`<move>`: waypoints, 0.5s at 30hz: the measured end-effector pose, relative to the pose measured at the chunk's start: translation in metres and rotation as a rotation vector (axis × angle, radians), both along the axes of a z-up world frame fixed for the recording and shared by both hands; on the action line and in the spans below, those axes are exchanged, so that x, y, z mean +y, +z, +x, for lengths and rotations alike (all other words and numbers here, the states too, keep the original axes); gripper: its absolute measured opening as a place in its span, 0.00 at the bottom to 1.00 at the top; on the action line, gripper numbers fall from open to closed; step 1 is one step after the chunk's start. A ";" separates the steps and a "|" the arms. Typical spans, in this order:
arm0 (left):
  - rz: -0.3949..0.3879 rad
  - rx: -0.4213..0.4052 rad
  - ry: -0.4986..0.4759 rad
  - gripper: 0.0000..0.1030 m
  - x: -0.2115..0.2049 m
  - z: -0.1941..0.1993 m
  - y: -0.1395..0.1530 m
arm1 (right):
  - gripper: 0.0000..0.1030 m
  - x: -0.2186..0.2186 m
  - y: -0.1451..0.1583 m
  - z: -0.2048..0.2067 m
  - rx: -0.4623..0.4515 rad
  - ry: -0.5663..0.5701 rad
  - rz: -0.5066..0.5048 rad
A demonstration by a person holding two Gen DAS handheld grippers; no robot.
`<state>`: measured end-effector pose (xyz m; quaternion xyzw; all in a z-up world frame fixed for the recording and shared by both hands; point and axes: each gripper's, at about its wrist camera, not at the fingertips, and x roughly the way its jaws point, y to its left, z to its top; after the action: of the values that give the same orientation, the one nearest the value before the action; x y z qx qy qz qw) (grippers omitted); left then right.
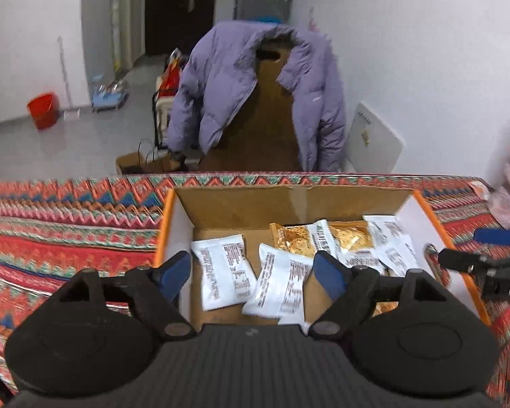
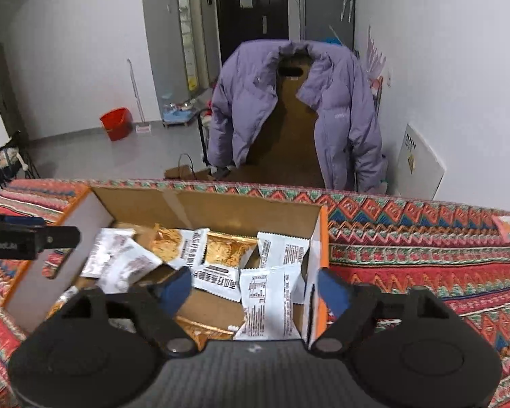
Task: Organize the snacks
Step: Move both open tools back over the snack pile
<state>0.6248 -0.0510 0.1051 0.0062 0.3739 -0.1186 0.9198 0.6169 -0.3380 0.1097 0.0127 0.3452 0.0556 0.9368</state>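
Over the open cardboard box we hold both grippers, and neither carries anything. Our left gripper has its blue pads spread wide, one by the box's nine o'clock wall and one above the loose packets. Our right gripper is spread just as wide, straddling the box's three o'clock wall, one pad inside and one out over the patterned cloth.

The snacks already lie inside: white sachets toward six o'clock and gold packets toward twelve, tumbled over one another and not in rows. We judge the filling to be mostly done and the tidying unfinished; no snack shows on the cloth from either wrist, though its far edges are hidden.

Next we would need to lower one gripper onto a single sachet, pinch its flat edge, and lay it straight.
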 end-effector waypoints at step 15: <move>0.012 -0.164 0.022 0.84 0.043 -0.199 0.043 | 0.86 0.008 0.043 -0.177 -0.118 0.098 0.034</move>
<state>0.4255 -0.0083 0.1480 0.0173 0.2981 -0.1054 0.9485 0.4400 -0.3303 0.1529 0.0084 0.2888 0.1078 0.9513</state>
